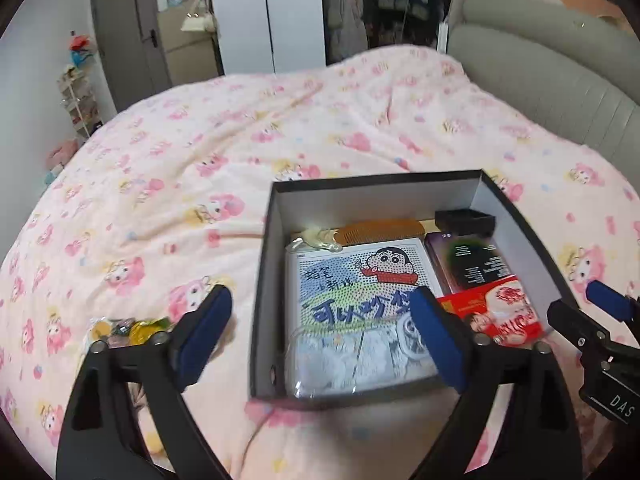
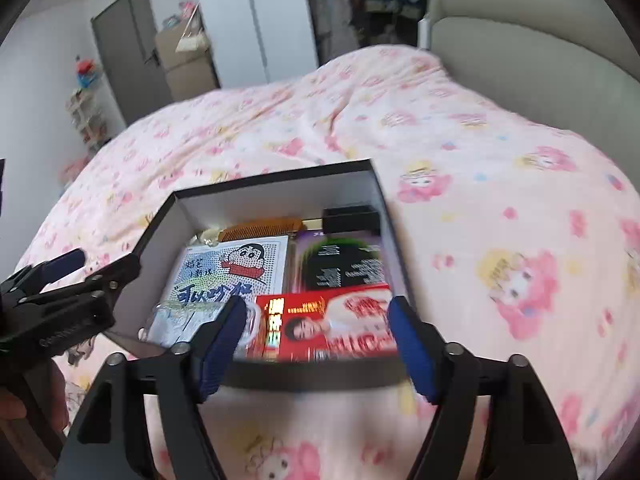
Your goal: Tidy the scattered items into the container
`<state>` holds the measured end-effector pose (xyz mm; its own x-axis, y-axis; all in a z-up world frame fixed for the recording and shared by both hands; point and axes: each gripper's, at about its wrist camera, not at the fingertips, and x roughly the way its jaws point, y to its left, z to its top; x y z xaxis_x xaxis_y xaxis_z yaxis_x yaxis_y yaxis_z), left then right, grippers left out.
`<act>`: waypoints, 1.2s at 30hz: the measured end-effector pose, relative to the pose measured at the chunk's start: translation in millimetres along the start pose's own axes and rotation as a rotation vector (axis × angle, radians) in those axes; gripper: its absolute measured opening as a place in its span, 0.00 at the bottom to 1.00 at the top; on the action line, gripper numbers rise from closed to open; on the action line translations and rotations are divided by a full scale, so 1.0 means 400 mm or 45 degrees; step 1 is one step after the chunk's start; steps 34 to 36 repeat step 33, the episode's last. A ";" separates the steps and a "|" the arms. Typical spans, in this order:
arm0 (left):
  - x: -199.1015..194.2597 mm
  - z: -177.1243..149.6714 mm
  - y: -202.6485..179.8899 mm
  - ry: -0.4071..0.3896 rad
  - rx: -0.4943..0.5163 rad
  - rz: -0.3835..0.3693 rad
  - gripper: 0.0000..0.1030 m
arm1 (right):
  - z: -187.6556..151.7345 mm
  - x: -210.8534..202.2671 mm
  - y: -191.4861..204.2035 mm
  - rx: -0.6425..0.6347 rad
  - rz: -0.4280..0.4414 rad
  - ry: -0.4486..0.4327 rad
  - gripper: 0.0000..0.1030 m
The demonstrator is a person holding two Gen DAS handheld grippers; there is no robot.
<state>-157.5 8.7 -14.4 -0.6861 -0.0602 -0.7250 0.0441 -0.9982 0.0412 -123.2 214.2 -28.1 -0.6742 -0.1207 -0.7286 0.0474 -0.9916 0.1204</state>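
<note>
Pink cartoon-print quilt [image 1: 168, 168] spreads under both grippers, soft and rumpled, so anything set on it can tip or slide. Ahead of the jaws sits the black box [image 1: 276, 240], the container, already holding most of the clutter. Inside it, the cartoon-printed pack [image 1: 356, 292] lies between the left gripper [image 1: 320, 336] fingers' line of sight, with the dark purple box [image 1: 472, 260] and red packet [image 2: 328, 324] toward its right jaw; the red packet also lies just beyond the right gripper [image 2: 316, 344]. A brown comb [image 1: 380, 230] and a small black case [image 1: 464, 218] rest farther off against the back wall.

Both pairs of jaws stand wide apart and hold nothing.

Outside the left gripper's left jaw, a small crinkly bag of yellow sweets [image 1: 128, 330] lies on the quilt, probably the last stray item. Risks, as I judge them: the slippery wrapper may squirt from the pads, a deep pinch could snag quilt fabric, and the near left jaw could nudge the light box on that yielding bedding.
</note>
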 end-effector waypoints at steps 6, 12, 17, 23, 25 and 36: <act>-0.097 -0.060 -0.009 -0.045 -0.005 -0.016 0.96 | -0.024 -0.090 0.034 -0.024 -0.021 -0.018 0.71; -0.204 -0.098 -0.004 -0.074 -0.023 -0.075 0.98 | -0.059 -0.170 0.061 -0.023 -0.017 -0.038 0.71; -0.246 -0.120 0.000 -0.085 -0.014 -0.097 0.99 | -0.077 -0.214 0.083 -0.037 0.001 -0.059 0.71; -0.280 -0.143 0.004 -0.098 -0.029 -0.094 0.99 | -0.098 -0.253 0.109 -0.066 -0.020 -0.089 0.71; -0.288 -0.150 0.009 -0.100 -0.031 -0.089 0.99 | -0.103 -0.262 0.115 -0.073 -0.018 -0.093 0.71; -0.301 -0.177 0.043 -0.098 -0.057 -0.083 0.99 | -0.121 -0.279 0.158 -0.129 0.006 -0.096 0.71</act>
